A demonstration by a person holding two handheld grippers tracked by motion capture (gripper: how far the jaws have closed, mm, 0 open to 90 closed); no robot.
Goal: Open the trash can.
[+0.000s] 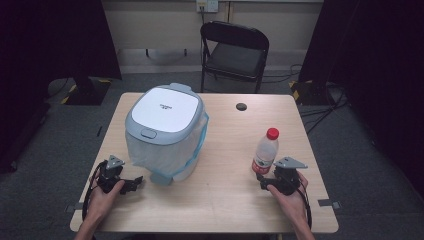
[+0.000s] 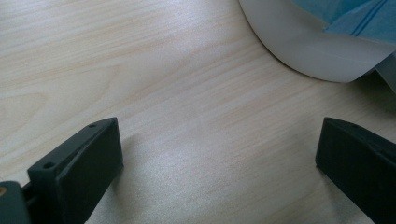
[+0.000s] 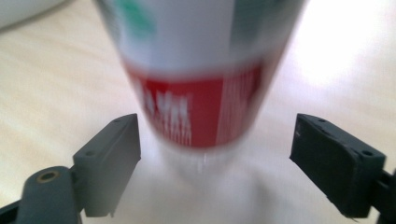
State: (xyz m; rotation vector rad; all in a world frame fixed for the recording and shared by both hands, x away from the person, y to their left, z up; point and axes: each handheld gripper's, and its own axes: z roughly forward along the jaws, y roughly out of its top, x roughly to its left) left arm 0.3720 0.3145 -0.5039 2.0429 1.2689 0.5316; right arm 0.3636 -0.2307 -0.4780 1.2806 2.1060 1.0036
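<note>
Near the front left corner of the bench (image 1: 225, 200), the person's left hand (image 1: 102, 197) holds the left hand-held gripper (image 1: 131, 184) low over the wood, its jaws set wide apart with nothing between them. In the left gripper view the left hand-held gripper (image 2: 219, 158) looks along bare bench surface (image 2: 140, 70), with the rounded white base of the bin (image 2: 308, 46) ahead and to the right of the jaws, apart from them.

The white bin (image 1: 165, 130) with its grey-rimmed lid stands on the left half of the bench, lined with a clear bag with blue ties (image 1: 197, 150).

Toward the right edge stands an upright water bottle (image 1: 265, 151) with a red cap and red label. Just in front of it, the right hand (image 1: 290, 197) holds the right hand-held gripper (image 1: 264, 181). In the right gripper view the right hand-held gripper (image 3: 215, 144) has its jaws spread wide, one on each side of the blurred bottle (image 3: 201, 84), neither touching it.

A small dark disc (image 1: 241, 106) lies near the back edge. A black chair (image 1: 234, 52) stands behind the bench.
</note>
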